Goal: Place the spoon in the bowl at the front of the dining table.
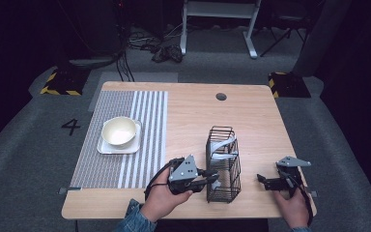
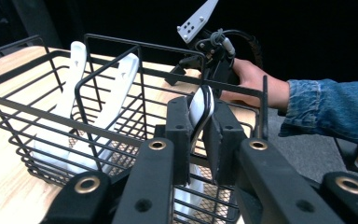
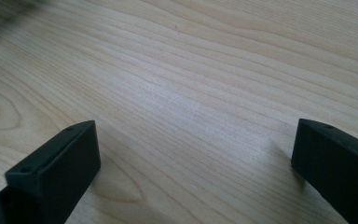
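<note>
We see the light wooden table [image 1: 261, 116] evenly lit from above, while the room around it falls into near black. Shadows under the black wire basket [image 1: 223, 164] are soft and short. In the left gripper view the nearest black parts look blurred; in the right gripper view the far-left corner goes dark and unsharp.

A cream bowl [image 1: 119, 131] sits on a white square plate [image 1: 105, 147], resting on the striped placemat [image 1: 149, 121]
</note>
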`<state>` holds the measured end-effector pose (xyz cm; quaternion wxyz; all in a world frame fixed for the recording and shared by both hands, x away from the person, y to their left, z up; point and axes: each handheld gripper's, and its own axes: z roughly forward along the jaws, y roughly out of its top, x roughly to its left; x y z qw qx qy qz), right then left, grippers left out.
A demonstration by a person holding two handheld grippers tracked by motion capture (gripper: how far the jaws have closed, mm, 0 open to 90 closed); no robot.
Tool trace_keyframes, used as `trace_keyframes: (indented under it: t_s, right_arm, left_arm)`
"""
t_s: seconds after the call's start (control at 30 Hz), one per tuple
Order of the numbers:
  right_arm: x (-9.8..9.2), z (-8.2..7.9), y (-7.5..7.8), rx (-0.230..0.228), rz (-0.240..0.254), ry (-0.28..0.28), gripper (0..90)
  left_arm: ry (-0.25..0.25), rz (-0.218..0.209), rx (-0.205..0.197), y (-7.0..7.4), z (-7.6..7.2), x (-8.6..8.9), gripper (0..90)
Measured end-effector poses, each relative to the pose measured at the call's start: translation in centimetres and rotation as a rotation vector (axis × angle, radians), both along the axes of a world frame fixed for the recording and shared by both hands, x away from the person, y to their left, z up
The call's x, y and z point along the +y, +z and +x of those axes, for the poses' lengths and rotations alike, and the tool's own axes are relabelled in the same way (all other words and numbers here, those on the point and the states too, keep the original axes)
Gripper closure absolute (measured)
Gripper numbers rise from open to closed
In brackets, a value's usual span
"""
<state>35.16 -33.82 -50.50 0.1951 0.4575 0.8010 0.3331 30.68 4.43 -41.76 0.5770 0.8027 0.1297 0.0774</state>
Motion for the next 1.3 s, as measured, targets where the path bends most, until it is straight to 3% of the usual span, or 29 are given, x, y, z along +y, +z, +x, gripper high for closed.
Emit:
trace_keyframes:
  t_s: [0.17, 0.7, 1.3]
  right_arm:
    - [0.0, -0.1, 0.0, -0.002, 0.002, 0.001, 1.9]
    - [0.0, -0.1, 0.0, -0.002, 0.003, 0.000, 1.9]
    - [-0.1, -0.1, 0.0, -0.002, 0.004, -0.003, 2.0]
  left_arm:
    - [-0.014, -0.002, -0.027, -0.1, 0.4, -0.1, 83.3]
    - [-0.010, 0.002, -0.008, 0.3, 1.6, -0.6, 84.9]
    - [-0.049, -0.054, -0.015, 3.9, 2.0, -0.9, 84.9]
